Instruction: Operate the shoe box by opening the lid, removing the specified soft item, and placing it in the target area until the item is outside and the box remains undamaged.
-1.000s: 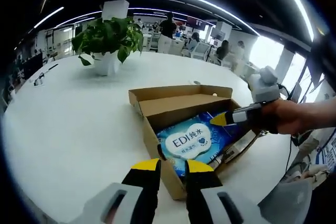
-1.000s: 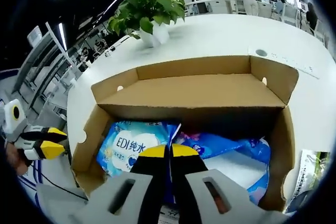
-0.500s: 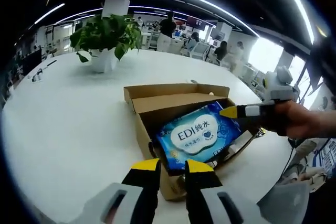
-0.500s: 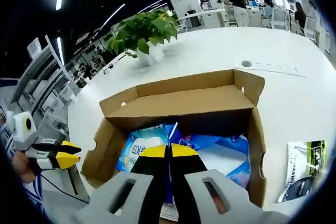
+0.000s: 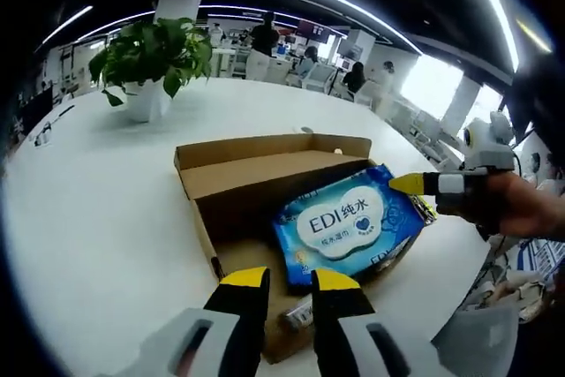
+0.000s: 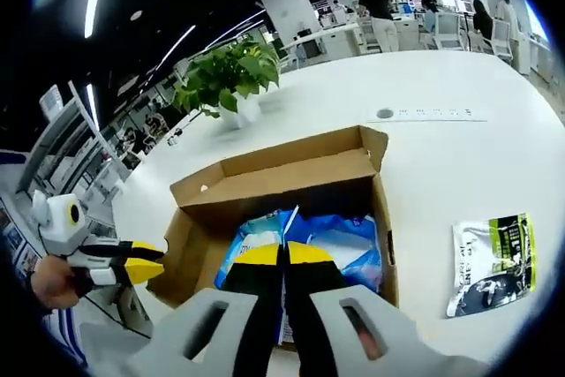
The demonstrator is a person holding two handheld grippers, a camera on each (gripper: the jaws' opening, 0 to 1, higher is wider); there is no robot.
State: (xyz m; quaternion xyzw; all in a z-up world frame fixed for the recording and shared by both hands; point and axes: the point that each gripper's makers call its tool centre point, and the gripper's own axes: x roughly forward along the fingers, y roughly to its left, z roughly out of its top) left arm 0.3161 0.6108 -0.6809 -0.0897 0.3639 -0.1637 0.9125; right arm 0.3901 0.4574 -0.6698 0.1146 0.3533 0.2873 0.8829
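A: Lifted further since a second ago: blue wipes pack [image 5: 350, 223] now raised out of the box, tilted, edge pinched in the right gripper [image 6: 282, 252], jaws pressed together on it.

B: And largest to smallest?

A: White table [image 5: 97, 192] underneath everything. Then the cardboard shoe box [image 5: 231, 184], lid folded back, resting open on the table. Potted plant [image 5: 148, 57] well beyond the box, near the far edge.

B: Inside the box?

A: More blue packaging [image 6: 353, 237] lying at the bottom, seen in the right gripper view.

B: Left gripper?

A: Left gripper [image 5: 288, 278] hovering just over the box's near wall, yellow-tipped jaws slightly apart, gripping nothing.

B: Smaller things?

A: Green-and-black packet [image 6: 493, 262] flat on the table, apart from the box.
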